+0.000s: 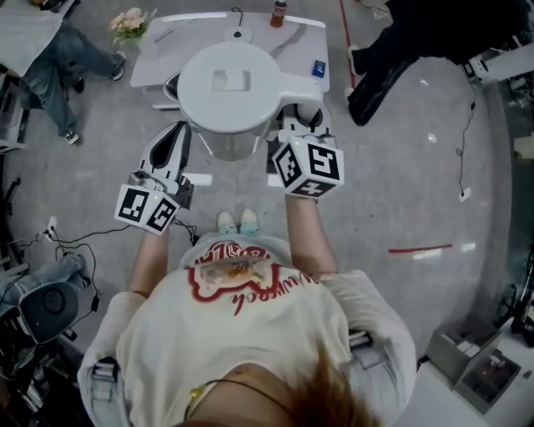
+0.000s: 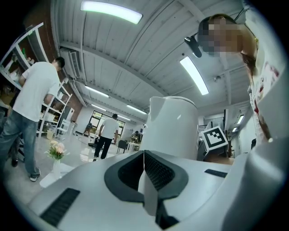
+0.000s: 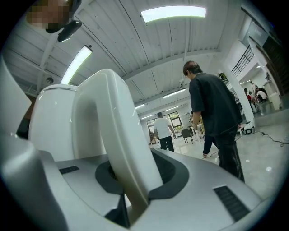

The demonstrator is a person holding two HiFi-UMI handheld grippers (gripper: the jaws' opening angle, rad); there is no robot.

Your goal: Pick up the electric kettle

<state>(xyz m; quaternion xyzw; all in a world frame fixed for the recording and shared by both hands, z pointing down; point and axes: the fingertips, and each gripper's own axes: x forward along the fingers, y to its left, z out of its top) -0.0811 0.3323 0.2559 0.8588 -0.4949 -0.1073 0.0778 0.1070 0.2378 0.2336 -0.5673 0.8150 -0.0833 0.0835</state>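
My right gripper [image 3: 132,182] is clamped on the handle [image 3: 110,131] of the electric kettle [image 1: 229,92]: the white loop of the handle runs up between my two jaws, which stand partly apart with their pads pressed against its sides. The kettle hangs in the air in front of me, its round lid [image 1: 225,79] facing up at my head, with its body between my two grippers and in front of the white table [image 1: 300,50]. It touches nothing but my right jaws. My left gripper [image 2: 144,178] holds nothing, its jaws are brought together so the ribbed pads meet along one line, and it sits just beside the kettle on the side away from the handle, with a gap between its tips and the kettle's wall. From that left side I see the kettle upright, and past it the marker cube [image 2: 214,137] on my right gripper. On the table behind stand a small bunch of flowers [image 1: 129,23] and a dark bottle [image 1: 278,12]
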